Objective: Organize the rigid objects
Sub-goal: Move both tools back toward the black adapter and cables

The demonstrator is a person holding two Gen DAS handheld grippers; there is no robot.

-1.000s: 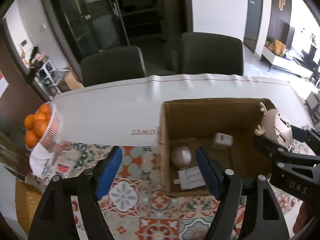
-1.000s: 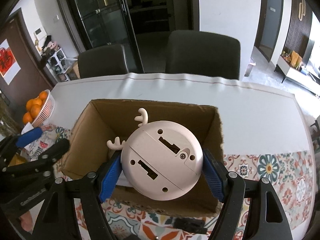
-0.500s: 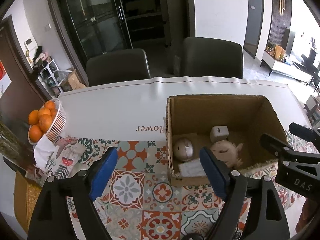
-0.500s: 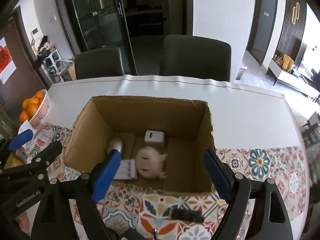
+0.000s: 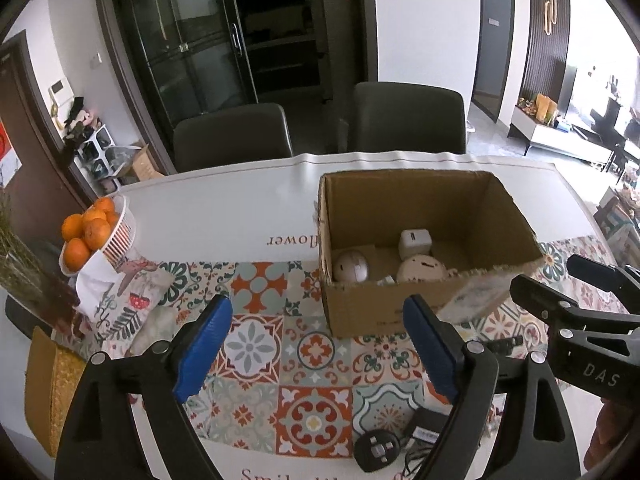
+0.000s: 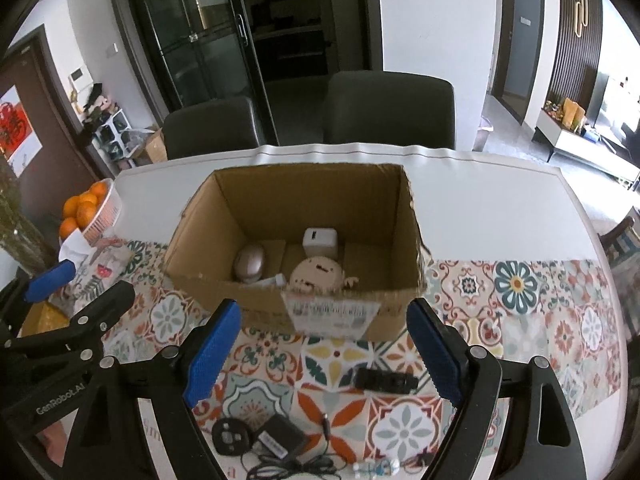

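Observation:
An open cardboard box stands on the patterned table runner. Inside lie a pink round deer-shaped toy, a pale computer mouse and a white cube charger. My left gripper is open and empty, in front of the box's left corner. My right gripper is open and empty, in front of the box. On the table near me lie a black flat bar, a black power adapter with cable and a round black device.
A white basket of oranges stands at the table's left edge on a printed cloth. Two dark chairs stand behind the table. A small item with blue details lies at the near edge.
My right gripper opened and dropped the deer toy into the box. Both grippers then pulled back toward me, away from the box.

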